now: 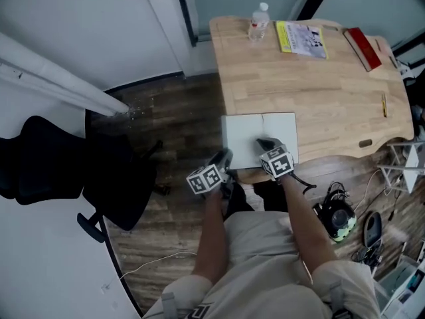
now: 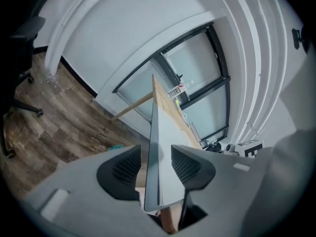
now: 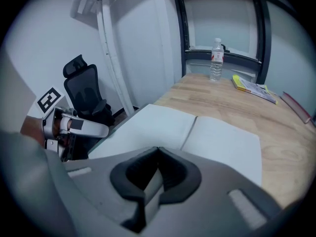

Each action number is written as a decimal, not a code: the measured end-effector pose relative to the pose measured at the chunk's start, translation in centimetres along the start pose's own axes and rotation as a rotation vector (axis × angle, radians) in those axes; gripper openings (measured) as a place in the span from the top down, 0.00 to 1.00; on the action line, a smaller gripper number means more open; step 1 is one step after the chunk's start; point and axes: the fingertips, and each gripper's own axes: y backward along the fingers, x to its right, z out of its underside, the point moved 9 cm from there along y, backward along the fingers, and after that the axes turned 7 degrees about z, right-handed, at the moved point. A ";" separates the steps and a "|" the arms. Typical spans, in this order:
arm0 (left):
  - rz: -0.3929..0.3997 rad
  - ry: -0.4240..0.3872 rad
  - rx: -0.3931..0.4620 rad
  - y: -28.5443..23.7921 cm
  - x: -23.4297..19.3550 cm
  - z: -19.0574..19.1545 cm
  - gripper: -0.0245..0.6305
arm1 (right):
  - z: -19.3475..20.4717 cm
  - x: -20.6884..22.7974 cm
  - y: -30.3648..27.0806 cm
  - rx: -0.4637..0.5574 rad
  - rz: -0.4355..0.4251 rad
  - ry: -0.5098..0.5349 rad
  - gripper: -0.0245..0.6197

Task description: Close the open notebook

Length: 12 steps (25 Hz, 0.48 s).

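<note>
Head view: note the thin, open, white-paged notebook (image 1: pixel 249 135) lying flat at the near left corner of the light wooden table (image 1: pixel 319 92). Probably light and floppy, so best lifted by the left cover's free edge.

Left gripper view: left gripper (image 2: pixel 154 164) spread wide, straddling that edge, pads clear of it.

Right gripper view: right gripper (image 3: pixel 158 149) closed tip to tip, gripping nothing, poised over the notebook's near side.

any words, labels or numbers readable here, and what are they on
No text can be read in any view.
yellow booklet: printed cover, too small to read.
water bottle: label blurred.
red book: no legible lettering.
open notebook: pages look blank.
</note>
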 end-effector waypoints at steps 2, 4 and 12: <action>0.044 0.029 -0.018 -0.6 0.0 0.6 0.69 | 0.2 -0.2 0.0 0.010 0.011 -0.013 0.96; 0.087 0.069 -0.020 -0.8 0.5 1.1 0.70 | 0.5 -0.3 0.2 0.020 0.021 -0.026 0.96; 0.074 -0.034 -0.027 -0.1 1.8 -0.1 0.80 | 0.7 -0.3 0.3 0.056 0.065 -0.041 0.96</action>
